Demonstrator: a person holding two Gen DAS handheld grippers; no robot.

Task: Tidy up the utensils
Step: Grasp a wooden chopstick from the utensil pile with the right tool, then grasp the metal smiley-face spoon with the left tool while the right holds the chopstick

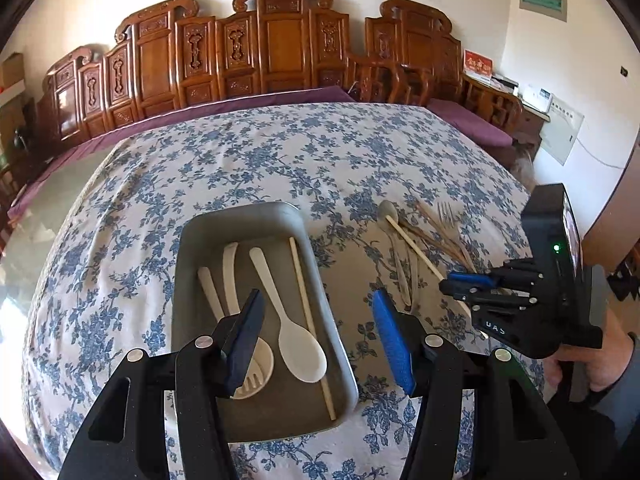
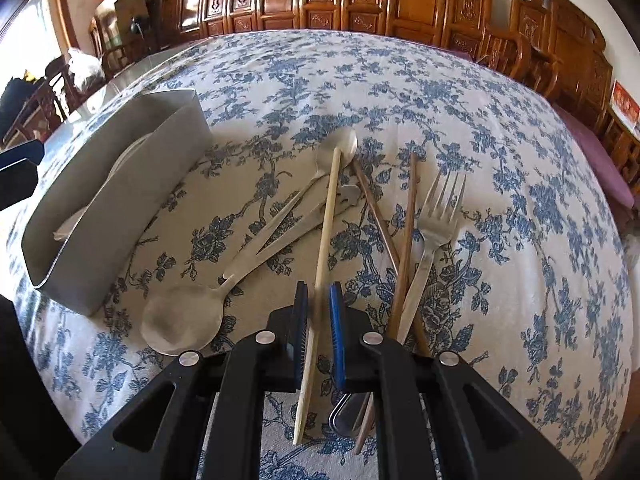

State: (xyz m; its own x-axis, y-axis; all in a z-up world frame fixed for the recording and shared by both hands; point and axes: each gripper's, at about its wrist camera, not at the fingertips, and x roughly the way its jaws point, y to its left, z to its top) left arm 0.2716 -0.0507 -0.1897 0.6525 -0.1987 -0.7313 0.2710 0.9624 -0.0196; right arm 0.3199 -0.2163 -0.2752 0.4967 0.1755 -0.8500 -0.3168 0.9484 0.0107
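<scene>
- The right gripper (image 2: 318, 316) has its blue pads nearly closed around the long pale wooden chopstick (image 2: 326, 224) lying on the metal spoons (image 2: 256, 240); I can't tell if they squeeze it yet.
- It could slip or drag the spoons.
- The left gripper (image 1: 320, 344) is wide open and empty over the grey metal tray (image 1: 240, 220).

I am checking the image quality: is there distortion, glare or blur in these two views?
Left wrist view: fisheye bends the tablecloth into a dome; glare at the table's left edge. Right wrist view: same bending; the pale chopstick looks blurred between the right gripper pads; bright window upper left.
</scene>
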